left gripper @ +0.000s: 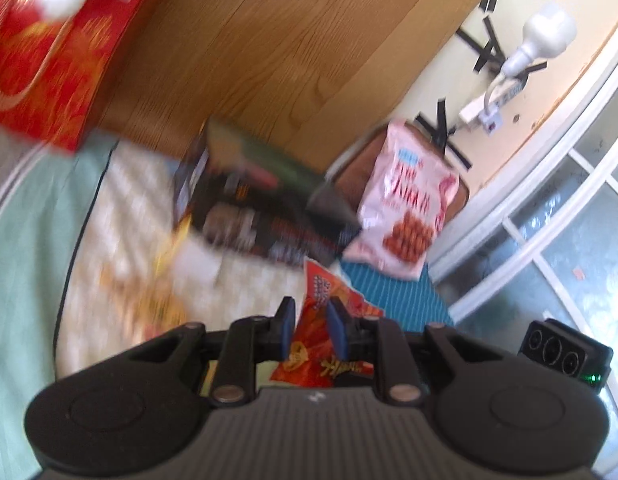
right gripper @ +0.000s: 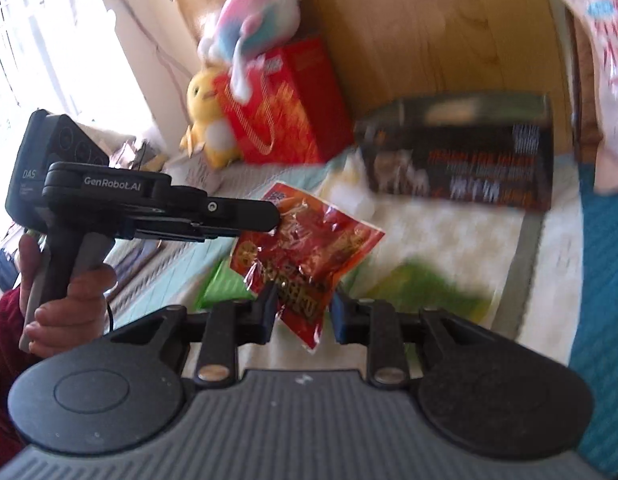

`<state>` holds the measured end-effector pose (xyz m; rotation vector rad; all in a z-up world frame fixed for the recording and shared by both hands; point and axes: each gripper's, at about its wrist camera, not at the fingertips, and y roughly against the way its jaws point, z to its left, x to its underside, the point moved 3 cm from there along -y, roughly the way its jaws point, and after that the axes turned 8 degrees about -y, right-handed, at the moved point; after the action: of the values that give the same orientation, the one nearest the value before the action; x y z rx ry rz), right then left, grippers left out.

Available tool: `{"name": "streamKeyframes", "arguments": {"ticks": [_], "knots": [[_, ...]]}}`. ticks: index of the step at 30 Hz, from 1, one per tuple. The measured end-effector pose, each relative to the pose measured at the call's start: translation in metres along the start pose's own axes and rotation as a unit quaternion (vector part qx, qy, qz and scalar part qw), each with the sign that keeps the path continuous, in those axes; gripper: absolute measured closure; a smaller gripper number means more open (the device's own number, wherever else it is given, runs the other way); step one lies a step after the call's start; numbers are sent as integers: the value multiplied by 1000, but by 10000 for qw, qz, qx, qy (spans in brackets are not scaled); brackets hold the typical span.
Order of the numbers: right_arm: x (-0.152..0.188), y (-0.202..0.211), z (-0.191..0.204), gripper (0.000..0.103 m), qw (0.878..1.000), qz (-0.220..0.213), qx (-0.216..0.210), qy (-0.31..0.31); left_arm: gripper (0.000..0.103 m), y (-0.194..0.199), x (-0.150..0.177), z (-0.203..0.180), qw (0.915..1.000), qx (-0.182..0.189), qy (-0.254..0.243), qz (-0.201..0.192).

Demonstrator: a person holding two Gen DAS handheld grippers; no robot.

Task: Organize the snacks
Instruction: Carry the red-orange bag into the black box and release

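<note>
A crinkly red snack bag (right gripper: 309,248) hangs in the air above the bed. My left gripper (left gripper: 311,328) is shut on it, with the bag (left gripper: 323,284) sticking up between the blue pads. Seen from the right wrist, the left gripper (right gripper: 275,216) pinches the bag's top corner, with a person's hand (right gripper: 69,300) on its grip. My right gripper (right gripper: 303,314) has the bag's lower end filling the gap between its fingers, and both pads touch the foil. Both views are blurred.
A dark box (right gripper: 469,160) lies against the wooden headboard (left gripper: 289,40). A pink snack bag (left gripper: 405,200) leans at the right. A red gift box (right gripper: 285,108) carries a plush toy, with a yellow plush (right gripper: 207,116) beside it. Green packets (right gripper: 441,284) lie on the cream blanket (right gripper: 449,236).
</note>
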<state>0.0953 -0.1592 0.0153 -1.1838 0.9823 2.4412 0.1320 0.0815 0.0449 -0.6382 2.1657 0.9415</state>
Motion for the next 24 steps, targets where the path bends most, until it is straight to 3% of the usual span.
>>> {"name": "streamKeyframes", "arguments": {"ticks": [7,11,16,18,24], "knots": [[-68,-34,-29,73,9976,-409,485,273,84,-58,-76,10,9990,-301,-287,-169],[-92,-52,-52,73,9952,-518,795,255,80,-96,-99,18,9986,-413,-310,-120],[-101,-58,-76,65,9871,-703,1418,243,73,-144,-99,20,9955,-757,-533,204],[-102,-55,-80,52,9844,-759,1564,285,71,-157,-93,22,9949,-792,-509,373],[-89,-33,-83,47,9742,-1144,1929,257,66,-136,-83,15,9955,-682,-591,287]]}}
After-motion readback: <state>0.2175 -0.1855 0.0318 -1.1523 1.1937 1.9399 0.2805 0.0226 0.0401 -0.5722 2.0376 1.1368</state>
